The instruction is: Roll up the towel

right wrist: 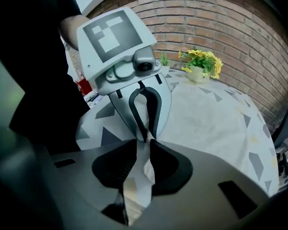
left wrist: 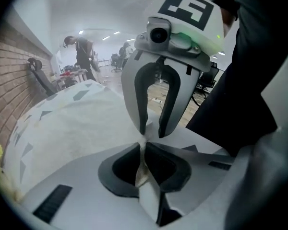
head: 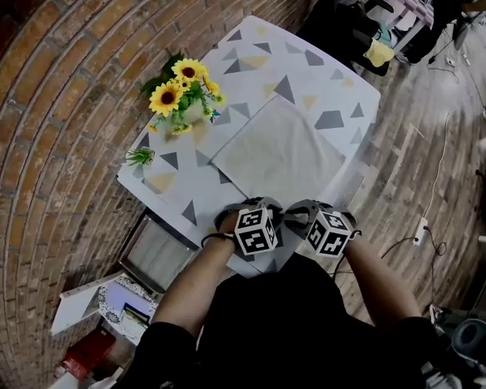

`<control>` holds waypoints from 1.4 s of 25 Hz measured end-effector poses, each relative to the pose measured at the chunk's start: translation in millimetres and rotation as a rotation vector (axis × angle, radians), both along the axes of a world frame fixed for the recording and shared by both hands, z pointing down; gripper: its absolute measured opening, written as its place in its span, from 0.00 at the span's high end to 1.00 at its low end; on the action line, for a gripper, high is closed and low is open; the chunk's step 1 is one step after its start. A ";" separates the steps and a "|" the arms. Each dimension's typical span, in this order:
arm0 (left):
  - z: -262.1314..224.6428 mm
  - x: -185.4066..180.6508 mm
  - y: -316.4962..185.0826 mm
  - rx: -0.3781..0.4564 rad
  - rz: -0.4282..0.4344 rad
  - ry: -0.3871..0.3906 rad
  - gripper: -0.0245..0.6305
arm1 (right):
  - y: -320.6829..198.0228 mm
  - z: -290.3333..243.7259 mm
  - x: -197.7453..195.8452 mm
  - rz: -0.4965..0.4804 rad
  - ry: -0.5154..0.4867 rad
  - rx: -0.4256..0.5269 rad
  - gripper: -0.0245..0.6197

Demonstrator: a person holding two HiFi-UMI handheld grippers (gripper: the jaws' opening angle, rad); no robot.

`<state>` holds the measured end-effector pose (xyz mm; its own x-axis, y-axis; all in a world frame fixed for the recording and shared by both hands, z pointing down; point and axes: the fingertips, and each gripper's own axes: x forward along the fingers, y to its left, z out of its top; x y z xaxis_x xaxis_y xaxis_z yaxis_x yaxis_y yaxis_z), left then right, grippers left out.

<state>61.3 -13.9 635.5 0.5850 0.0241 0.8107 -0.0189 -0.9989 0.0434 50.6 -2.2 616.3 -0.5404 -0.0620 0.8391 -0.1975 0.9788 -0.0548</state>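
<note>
None of the rolling is done yet. In the head view, the towel (head: 279,148) lies flat and wide open in the middle of the bench (head: 251,55), with no roll in it. My left claw (head: 247,211) and my right claw (head: 308,213) sit side by side at its near edge, at the bottom middle of the frame. So I think I am just at the start: grab the edge, then turn it over and over to the far side. The bench has a white cover with grey and yellow triangles. Yellow flowers (head: 182,87) stand at its upper left, apart from the towel. A brick wall (head: 49,96) fills the left of the frame and a wooden floor (head: 405,136) the right.

In the left gripper view, my left claw is squeezed together on a thin bit of the towel's edge. Across from it, the right claw's tips stand a little apart at the same edge. Far back in the upper left, a person (left wrist: 84,51) stands in a big room.

In the right gripper view, my right claw is a little apart and squeezes nothing. I see towel and bench cover down in the gap. The flat towel runs off to the right, toward the flowers and the bricks.
</note>
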 end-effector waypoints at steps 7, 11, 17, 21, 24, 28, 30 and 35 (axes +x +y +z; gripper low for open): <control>4.5 -9.1 23.4 -0.065 0.062 -0.010 0.90 | 11.0 6.9 -4.7 -0.083 0.036 -0.004 0.84; 5.6 -12.4 32.4 -0.124 0.076 -0.010 0.91 | 16.1 10.9 -6.7 -0.110 0.041 -0.023 0.88; 4.7 -14.3 30.0 -0.121 0.073 -0.029 0.90 | 11.7 21.3 -2.8 -0.078 0.045 -0.087 0.91; -8.8 -13.7 20.6 0.128 0.114 -0.037 0.77 | 5.4 22.8 -3.4 -0.036 0.019 -0.158 0.92; -9.2 -10.0 24.8 0.202 0.169 -0.052 0.77 | 1.9 23.0 -2.9 -0.021 0.004 -0.198 0.92; 5.9 -10.8 23.2 0.209 0.187 -0.104 0.77 | -6.1 20.7 -1.9 0.014 -0.004 -0.188 0.92; 7.9 -10.7 19.2 0.179 0.168 -0.103 0.77 | -9.4 17.9 1.2 0.032 0.001 -0.164 0.90; 5.5 -12.1 3.5 0.085 0.049 -0.045 0.77 | -9.6 6.2 8.4 0.037 -0.009 -0.077 0.87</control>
